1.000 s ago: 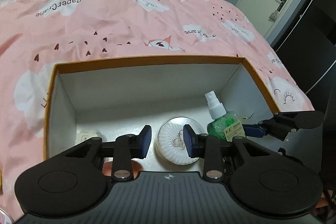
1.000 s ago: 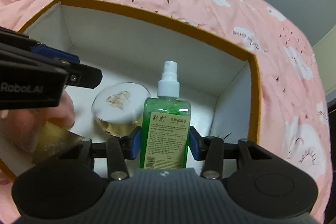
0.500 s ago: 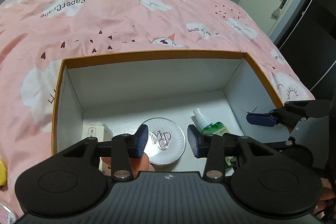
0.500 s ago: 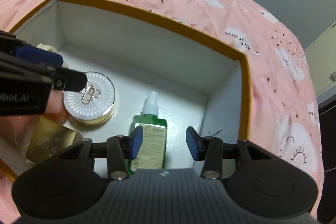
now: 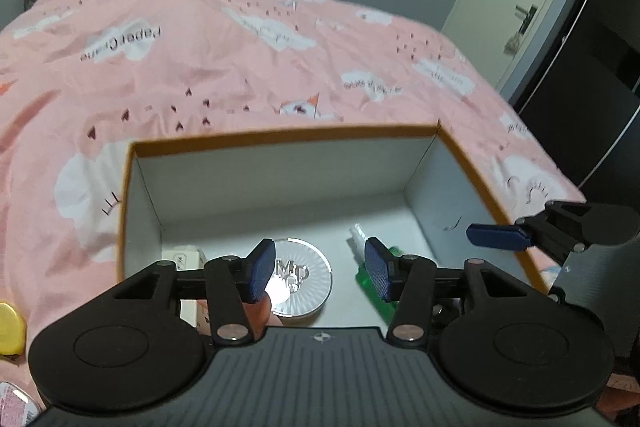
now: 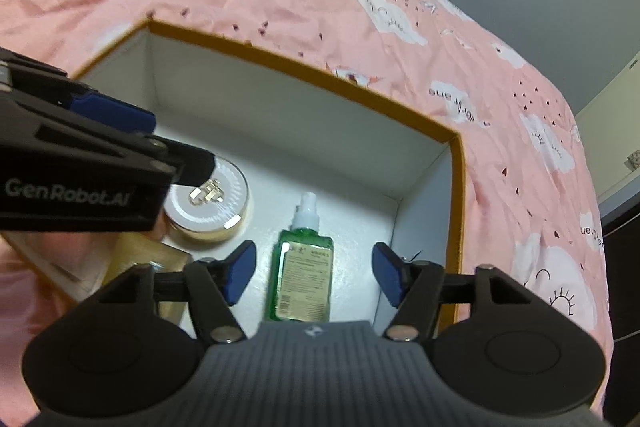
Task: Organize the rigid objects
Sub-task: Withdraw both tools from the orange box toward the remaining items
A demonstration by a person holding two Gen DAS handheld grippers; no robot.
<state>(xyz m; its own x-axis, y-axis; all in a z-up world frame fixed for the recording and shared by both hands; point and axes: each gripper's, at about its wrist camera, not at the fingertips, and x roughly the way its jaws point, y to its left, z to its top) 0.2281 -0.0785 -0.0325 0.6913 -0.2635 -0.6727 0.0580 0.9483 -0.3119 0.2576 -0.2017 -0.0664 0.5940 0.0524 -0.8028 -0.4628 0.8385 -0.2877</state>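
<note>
1. Left tool: fingers spread wide, nothing between the pads. It hangs over the near edge of the box, looking down into it. In the right wrist view the same tool enters from the left, above the round compact.
2. Right tool: fingers spread wide, empty. The green spray bottle lies below the gap, touching neither pad. In the left wrist view only one blue finger of this tool shows, over the box's right wall.
3. Box: open top, orange rim, white inner walls and floor; it sits on the bed, on a pink cover printed with white clouds and small dark marks.
4. Green spray bottle: lying flat on the box floor, label up, white spray head pointing to the far wall. It is in the right part of the box, near the right wall but not touching it.
5. Round compact: white ribbed lid with a gold emblem, gold band around the side. Flat on the box floor, left of the bottle, with a gap between the two.
6. Small white carton: in the near-left part of the box, partly hidden behind the left tool.
7. Gold-toned item: just beside the compact on its near side; blurred, type cannot be told.
8. Outside the box, at the left edge of the left wrist view: a yellow object, mostly cut off.
</note>
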